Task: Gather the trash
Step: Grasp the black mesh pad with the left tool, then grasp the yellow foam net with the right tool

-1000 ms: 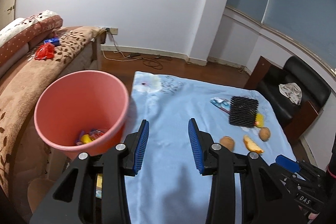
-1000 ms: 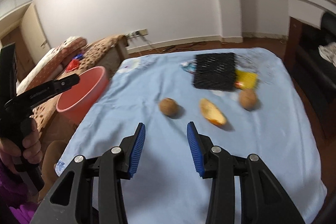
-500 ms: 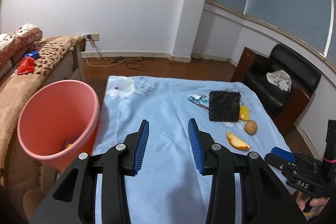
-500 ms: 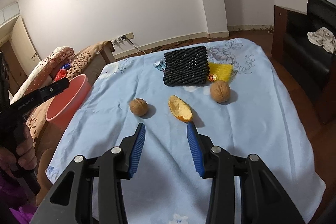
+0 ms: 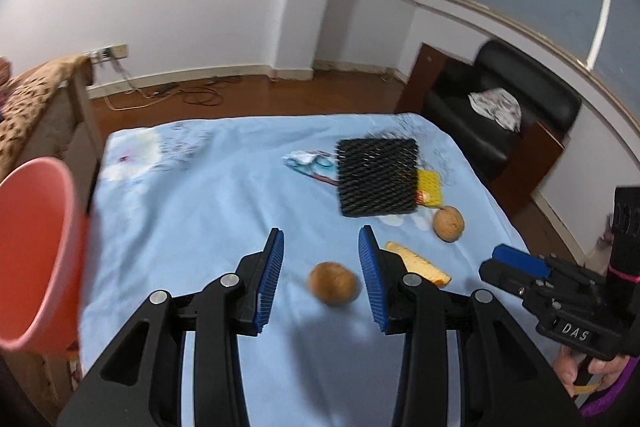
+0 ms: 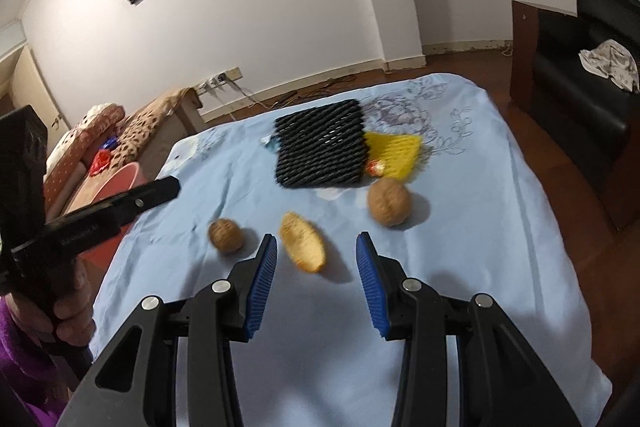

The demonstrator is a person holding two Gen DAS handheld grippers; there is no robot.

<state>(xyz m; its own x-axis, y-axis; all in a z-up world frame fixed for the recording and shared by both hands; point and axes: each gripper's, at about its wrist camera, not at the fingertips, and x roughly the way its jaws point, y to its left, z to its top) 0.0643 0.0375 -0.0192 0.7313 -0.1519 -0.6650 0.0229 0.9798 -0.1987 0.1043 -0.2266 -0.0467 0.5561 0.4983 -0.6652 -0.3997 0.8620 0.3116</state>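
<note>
Blue-clothed table (image 6: 460,307) with two walnuts (image 6: 226,235), orange peel (image 6: 303,247), black mesh (image 6: 320,149), yellow mesh (image 6: 394,151).

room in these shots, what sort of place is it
Probably a home living room: a black armchair by the windows, a couch under a patterned cover, and a table under a blue floral cloth, strewn with trash beside a pink bin.

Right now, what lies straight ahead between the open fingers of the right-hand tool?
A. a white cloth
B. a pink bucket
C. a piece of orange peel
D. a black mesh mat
C: in the right wrist view the orange peel lies on the blue sheet just ahead of the right gripper, whose jaws stand apart and empty.
</note>
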